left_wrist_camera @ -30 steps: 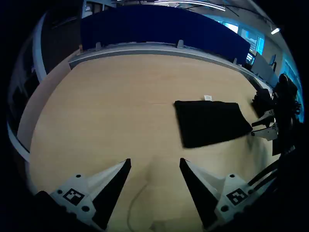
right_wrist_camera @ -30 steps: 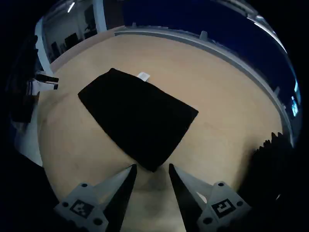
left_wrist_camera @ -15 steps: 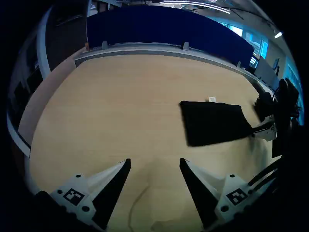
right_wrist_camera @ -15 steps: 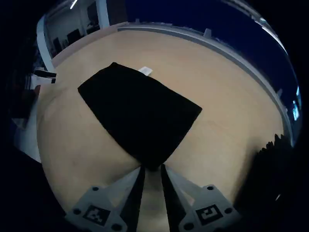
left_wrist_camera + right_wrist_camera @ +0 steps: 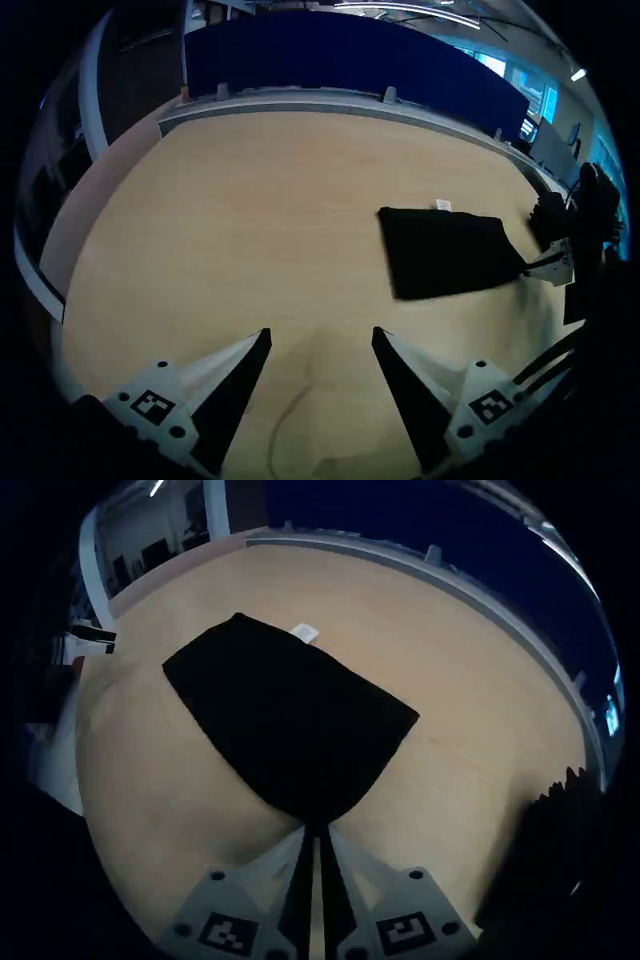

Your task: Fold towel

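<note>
Black towel [image 5: 288, 720] is judged soft, light, limp. Near corner is pinched by right hand-held gripper [image 5: 318, 836]; left hand-held gripper [image 5: 320, 336] is held wide, empty.

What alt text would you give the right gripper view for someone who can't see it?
The right gripper pinches the near corner of a black towel lying flat on a light wooden table. A white tag sits at its far edge; a blue partition stands behind.
</note>
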Demonstrator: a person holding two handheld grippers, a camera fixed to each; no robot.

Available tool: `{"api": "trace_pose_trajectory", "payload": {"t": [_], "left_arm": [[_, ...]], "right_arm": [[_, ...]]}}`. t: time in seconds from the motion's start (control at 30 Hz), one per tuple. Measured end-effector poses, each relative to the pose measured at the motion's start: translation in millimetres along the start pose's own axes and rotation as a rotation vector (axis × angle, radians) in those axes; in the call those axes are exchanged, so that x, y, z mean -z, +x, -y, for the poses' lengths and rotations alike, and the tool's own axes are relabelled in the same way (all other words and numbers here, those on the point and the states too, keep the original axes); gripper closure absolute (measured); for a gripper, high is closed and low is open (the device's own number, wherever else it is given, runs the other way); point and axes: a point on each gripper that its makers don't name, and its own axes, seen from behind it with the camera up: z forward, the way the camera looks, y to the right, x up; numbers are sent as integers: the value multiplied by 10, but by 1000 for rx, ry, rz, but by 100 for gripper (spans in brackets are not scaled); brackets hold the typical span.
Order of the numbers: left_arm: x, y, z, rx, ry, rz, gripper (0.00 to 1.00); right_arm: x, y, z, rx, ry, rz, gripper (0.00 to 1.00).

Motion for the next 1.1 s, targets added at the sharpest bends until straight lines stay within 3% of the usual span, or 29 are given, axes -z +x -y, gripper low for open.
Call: {"api": "trace_pose_trajectory", "payload": {"t": [0.2,0.4,0.8,1.1], "left_arm": [[44,28,29,-5,3,-5,7],[114,56,81,4,7,-17,7],[282,77,214,55,15,-50,6],[352,45,298,92,21,-68,6]], "right_arm": [[73,147,-16,22,-9,-21,95],[179,468,3,63,-12,-58,95],[347,1300,229,237,4,-140,96],[329,1647,443,320,27,-164,96]]}}
